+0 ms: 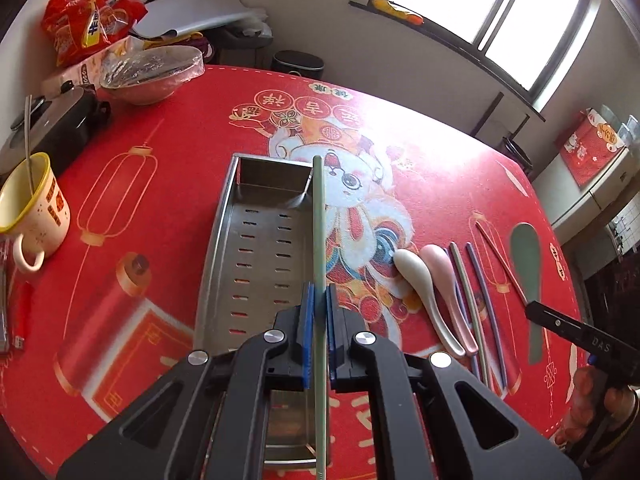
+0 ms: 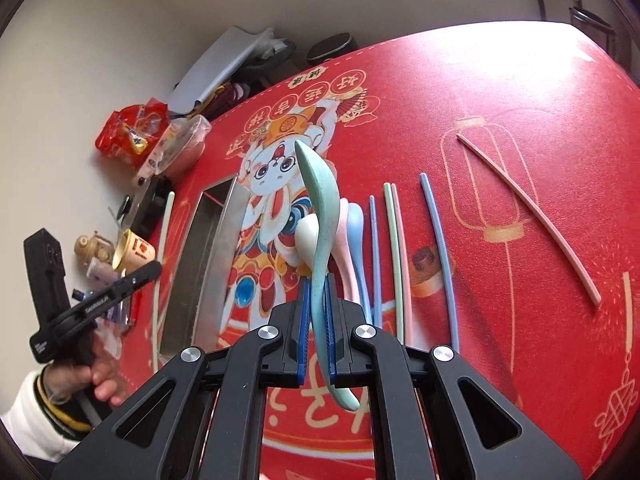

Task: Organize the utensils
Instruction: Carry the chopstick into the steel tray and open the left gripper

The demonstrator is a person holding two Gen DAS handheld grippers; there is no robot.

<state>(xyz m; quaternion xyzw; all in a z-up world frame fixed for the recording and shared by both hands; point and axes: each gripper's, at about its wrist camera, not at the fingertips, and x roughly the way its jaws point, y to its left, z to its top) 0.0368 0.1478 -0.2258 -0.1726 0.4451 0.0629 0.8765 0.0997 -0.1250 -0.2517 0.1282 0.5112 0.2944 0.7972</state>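
My left gripper is shut on a pale green chopstick and holds it above the right rim of the steel perforated tray. My right gripper is shut on the handle of a teal-green spoon, lifted over the table. On the red cloth lie a white spoon, a pink spoon, and several chopsticks. The right view shows the white spoon, pink spoon, blue spoon, several chopsticks, a pink chopstick apart at right, and the tray.
A cream mug with a metal spoon stands at the left table edge. A black pot, a wrapped bowl and red snack bags crowd the far left corner. A red lighter lies near the left edge.
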